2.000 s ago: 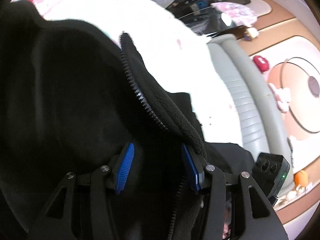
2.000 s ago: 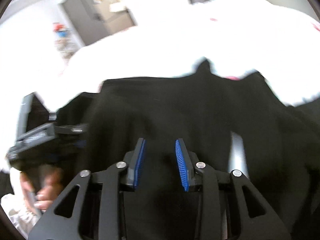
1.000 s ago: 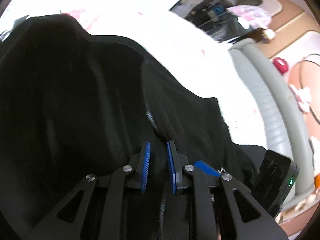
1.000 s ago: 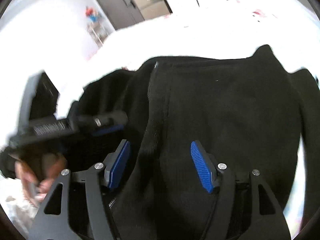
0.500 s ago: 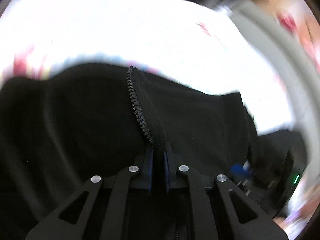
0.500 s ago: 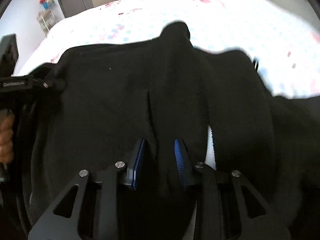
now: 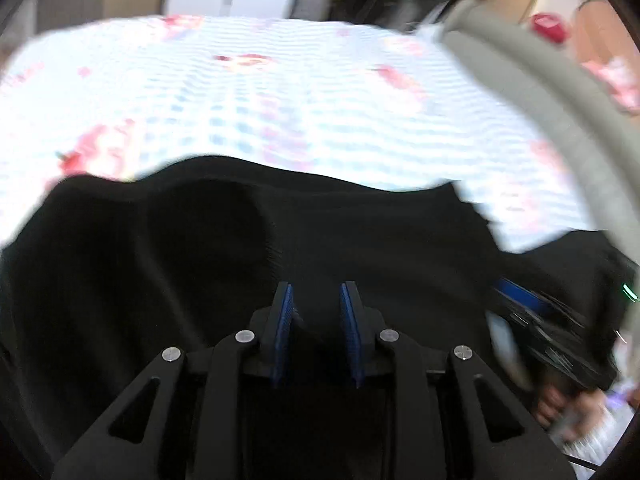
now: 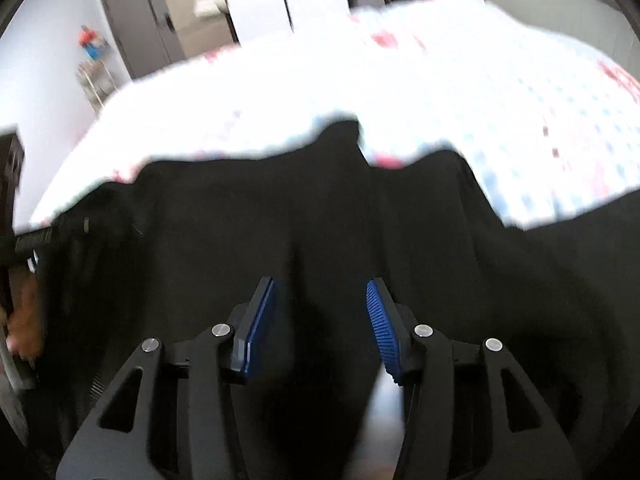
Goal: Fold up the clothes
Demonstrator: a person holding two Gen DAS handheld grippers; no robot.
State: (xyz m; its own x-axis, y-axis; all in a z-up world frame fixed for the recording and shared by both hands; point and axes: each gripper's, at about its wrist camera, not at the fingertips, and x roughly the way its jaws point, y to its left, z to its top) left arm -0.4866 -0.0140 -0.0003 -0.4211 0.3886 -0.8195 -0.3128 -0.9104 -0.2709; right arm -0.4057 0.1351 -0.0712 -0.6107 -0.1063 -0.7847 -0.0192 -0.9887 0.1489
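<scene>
On bed: blk jacket, grippers open

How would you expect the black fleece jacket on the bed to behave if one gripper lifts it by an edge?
The black fleece jacket would probably flop and drape: it already lies in soft folds. Its thick pile suggests it grips the ribbed pads rather than slipping. Spread wide over the bedspread, it will likely drag.

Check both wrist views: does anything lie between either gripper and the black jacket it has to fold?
Nothing visible does. The left gripper and the right gripper each sit directly over the black jacket, fingers parted, with only its fabric between and ahead of them. Beyond the jacket lies the patterned bedspread.
</scene>
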